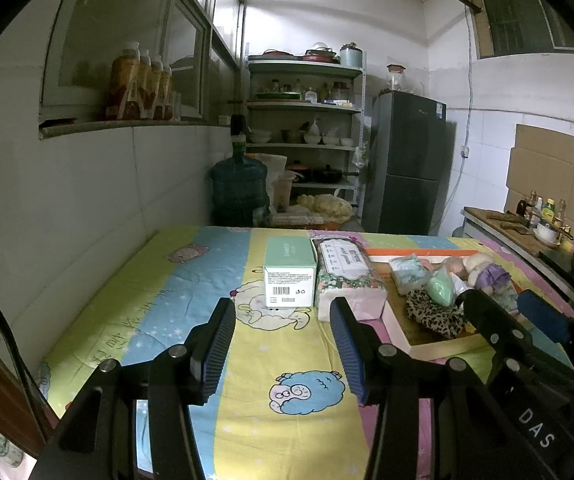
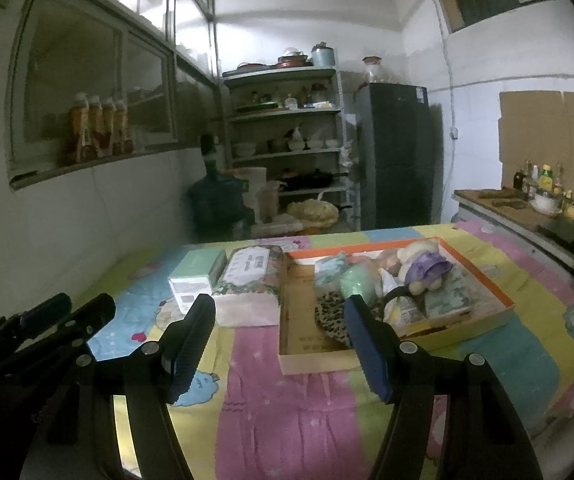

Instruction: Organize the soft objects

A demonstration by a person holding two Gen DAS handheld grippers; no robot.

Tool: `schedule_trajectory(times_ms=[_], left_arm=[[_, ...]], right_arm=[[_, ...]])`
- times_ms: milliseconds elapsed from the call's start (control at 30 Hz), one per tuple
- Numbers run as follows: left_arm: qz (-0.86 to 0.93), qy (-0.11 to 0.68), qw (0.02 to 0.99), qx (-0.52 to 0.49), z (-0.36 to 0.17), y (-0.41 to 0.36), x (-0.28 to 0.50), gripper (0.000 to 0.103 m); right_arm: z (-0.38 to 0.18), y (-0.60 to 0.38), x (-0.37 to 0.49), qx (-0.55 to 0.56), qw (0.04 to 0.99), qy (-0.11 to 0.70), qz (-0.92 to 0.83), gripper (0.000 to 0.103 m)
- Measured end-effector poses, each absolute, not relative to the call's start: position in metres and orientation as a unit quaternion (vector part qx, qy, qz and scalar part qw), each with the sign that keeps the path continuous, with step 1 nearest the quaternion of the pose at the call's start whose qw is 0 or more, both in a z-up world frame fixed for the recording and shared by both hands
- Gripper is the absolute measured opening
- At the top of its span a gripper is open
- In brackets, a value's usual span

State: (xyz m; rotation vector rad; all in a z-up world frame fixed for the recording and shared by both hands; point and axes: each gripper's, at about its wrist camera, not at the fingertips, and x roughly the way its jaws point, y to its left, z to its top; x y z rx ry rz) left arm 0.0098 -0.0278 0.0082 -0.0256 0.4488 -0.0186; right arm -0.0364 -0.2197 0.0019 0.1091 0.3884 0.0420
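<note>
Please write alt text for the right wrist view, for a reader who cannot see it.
Open right gripper hovers over a colourful quilt, holding nothing. Ahead, a shallow tray holds soft items, with a floral tissue pack and mint box at its left.

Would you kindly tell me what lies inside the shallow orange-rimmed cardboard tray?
Inside the shallow orange-rimmed cardboard tray: a leopard-print fabric piece, a mint green soft pouch, a purple-dressed plush doll and small packets. Anything beneath the pile is hidden.

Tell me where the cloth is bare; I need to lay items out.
Free: near the claws, in front of the mint-green cardboard box, and its left. Crowded: the shallow orange-rimmed cardboard tray, heaped at its right; floral tissue pack beside it.
</note>
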Motion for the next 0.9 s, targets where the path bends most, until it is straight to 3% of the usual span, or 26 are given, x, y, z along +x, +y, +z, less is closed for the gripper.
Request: schedule_trajectory(times_ms=[900], left_arm=[[-0.009,0.222,0.975,-0.013,0.0087,-0.0287,0.0087,0.049]], right_arm=[[0.003,-0.2209,-0.0373,0.05,0.98,0.192,0.019,0.069]])
